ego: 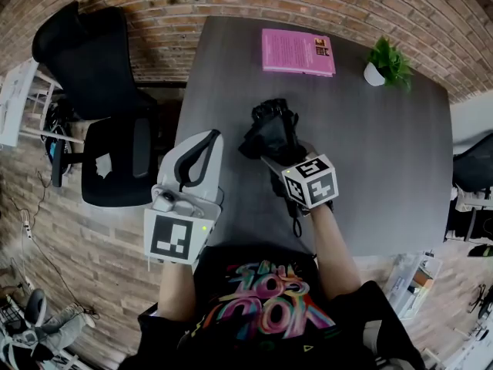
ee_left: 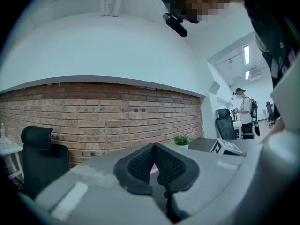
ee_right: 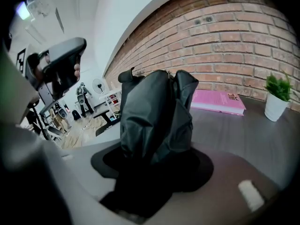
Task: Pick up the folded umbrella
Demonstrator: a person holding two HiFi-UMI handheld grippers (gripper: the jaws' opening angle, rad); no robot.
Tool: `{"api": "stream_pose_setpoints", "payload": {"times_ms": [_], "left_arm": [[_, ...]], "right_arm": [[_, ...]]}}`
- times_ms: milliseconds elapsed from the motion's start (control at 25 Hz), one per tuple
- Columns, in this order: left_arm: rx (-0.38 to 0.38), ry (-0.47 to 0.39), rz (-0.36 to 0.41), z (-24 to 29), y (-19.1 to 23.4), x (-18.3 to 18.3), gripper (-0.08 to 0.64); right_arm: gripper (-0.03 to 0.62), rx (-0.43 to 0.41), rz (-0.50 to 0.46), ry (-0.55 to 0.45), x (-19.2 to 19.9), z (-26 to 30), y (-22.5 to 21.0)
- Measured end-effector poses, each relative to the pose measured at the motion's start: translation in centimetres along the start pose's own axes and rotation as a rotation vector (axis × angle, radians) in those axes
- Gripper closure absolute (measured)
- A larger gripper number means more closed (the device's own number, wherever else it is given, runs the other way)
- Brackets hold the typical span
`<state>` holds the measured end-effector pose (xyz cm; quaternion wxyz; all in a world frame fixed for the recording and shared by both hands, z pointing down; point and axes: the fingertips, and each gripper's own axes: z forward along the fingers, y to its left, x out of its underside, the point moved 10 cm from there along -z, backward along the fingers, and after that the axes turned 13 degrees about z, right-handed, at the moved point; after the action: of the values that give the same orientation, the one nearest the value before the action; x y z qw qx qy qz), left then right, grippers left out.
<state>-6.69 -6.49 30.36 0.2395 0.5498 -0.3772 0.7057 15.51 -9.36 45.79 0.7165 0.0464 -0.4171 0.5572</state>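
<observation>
**White left gripper (ego: 208,141) idle, right gripper (ego: 268,151) loaded**

Left jaws rest pressed together, empty. Right jaws clamp the black folded fabric umbrella (ee_right: 154,111) over the dark grey table (ego: 385,145). Best to squeeze firmly and raise it straight.

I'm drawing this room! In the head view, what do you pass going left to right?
A black chair, left gripper, umbrella, potted plant. The pink book lines up with the umbrella sideways, so it's left out.
</observation>
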Motion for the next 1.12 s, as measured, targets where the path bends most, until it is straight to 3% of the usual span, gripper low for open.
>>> {"api": "stream_pose_setpoints", "payload": {"times_ms": [480, 1120], "left_arm": [[0.044, -0.048, 0.012, 0.2, -0.2, -1.1, 0.558], [0.116, -0.090, 0.006, 1.2, -1.1, -1.6, 0.558]], "right_arm": [[0.325, -0.025, 0.004, -0.195, -2.3, -6.1, 2.3], [0.325, 0.099, 0.029, -0.438, -2.0, -15.2, 2.1]]}}
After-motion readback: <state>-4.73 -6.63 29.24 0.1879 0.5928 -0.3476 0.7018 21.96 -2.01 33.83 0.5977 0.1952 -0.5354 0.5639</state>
